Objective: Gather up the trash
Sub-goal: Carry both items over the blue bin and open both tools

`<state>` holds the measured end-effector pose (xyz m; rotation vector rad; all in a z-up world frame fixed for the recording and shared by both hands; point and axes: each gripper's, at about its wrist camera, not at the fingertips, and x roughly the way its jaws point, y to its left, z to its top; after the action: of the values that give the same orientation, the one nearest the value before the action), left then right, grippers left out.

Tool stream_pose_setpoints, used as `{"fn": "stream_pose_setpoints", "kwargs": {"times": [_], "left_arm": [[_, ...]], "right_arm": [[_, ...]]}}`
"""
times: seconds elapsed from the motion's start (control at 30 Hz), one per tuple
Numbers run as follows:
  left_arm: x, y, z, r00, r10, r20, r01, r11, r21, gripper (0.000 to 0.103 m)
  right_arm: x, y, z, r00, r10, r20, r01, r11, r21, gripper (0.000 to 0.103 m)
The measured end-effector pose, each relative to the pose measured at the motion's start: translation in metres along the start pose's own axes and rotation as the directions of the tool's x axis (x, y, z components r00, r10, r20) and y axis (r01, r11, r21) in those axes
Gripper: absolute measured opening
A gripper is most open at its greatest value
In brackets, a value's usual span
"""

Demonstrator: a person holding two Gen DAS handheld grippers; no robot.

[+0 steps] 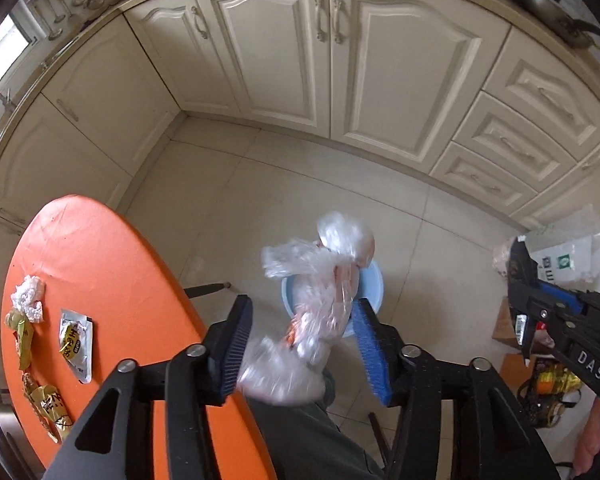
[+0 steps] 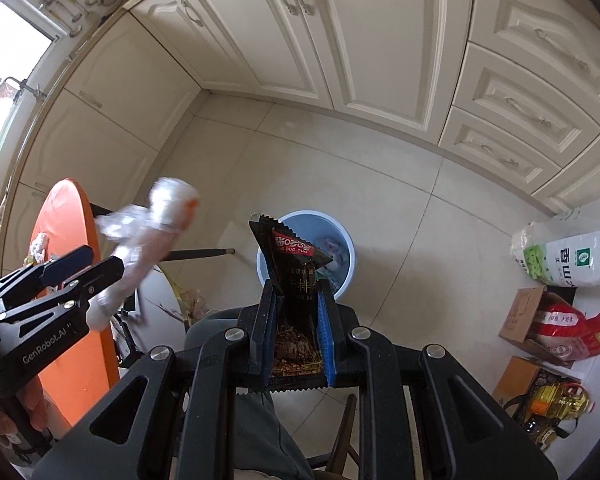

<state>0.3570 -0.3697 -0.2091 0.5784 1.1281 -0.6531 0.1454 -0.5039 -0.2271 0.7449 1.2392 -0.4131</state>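
While the left gripper [image 1: 300,344] gaped, its bag [image 1: 316,300] loose, the right gripper [image 2: 296,320] pinched a wrapper [image 2: 296,280]; centring over the bin [image 2: 346,248] before releasing seemed wise.

The clear plastic bag [image 1: 316,304] between the left gripper's [image 1: 300,344] fingers is showing motion-blurred; its contents are reading only as orange-white smears. It is hiding most of the blue bin [image 1: 370,280] beyond the fingertips. Wrapper print on the orange table [image 1: 112,264] is proving too small.

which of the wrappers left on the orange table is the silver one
The silver packet, the one farthest in from the table's left edge. The other two wrappers are yellow-green and gold-brown; the crumpled tissue is white.
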Motion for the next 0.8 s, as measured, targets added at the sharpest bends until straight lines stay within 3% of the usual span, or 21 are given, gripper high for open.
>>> {"fn": "stream_pose_setpoints", "kwargs": {"times": [0.4, 0.5, 0.53, 0.57, 0.63, 0.8], "left_arm": [[0.020, 0.016, 0.002, 1.000, 0.015, -0.023, -0.016, 0.999, -0.052, 0.055], [0.008, 0.025, -0.007, 1.000, 0.015, -0.022, -0.017, 0.998, -0.067, 0.055], [0.005, 0.028, -0.010, 1.000, 0.017, -0.019, -0.018, 0.997, -0.072, 0.055], [0.002, 0.031, -0.014, 1.000, 0.018, -0.016, -0.019, 0.997, -0.077, 0.055], [-0.003, 0.035, -0.018, 1.000, 0.019, -0.013, -0.020, 0.996, -0.087, 0.055], [-0.015, 0.044, -0.030, 1.000, 0.020, -0.010, -0.021, 0.995, -0.101, 0.055]], "right_arm": [[0.032, 0.025, 0.005, 0.998, 0.019, -0.057, -0.023, 0.998, -0.057, 0.018], [0.034, 0.042, 0.006, 0.997, 0.043, -0.057, -0.048, 0.995, -0.085, 0.024], [0.034, 0.046, 0.006, 0.997, 0.053, -0.051, -0.057, 0.994, -0.089, 0.035], [0.033, 0.050, 0.007, 0.997, 0.062, -0.047, -0.066, 0.994, -0.083, 0.056], [0.031, 0.053, 0.009, 0.997, 0.069, -0.035, -0.071, 0.996, -0.062, 0.083], [0.020, 0.064, 0.008, 1.000, 0.016, 0.012, -0.015, 0.995, -0.094, 0.086]]}}
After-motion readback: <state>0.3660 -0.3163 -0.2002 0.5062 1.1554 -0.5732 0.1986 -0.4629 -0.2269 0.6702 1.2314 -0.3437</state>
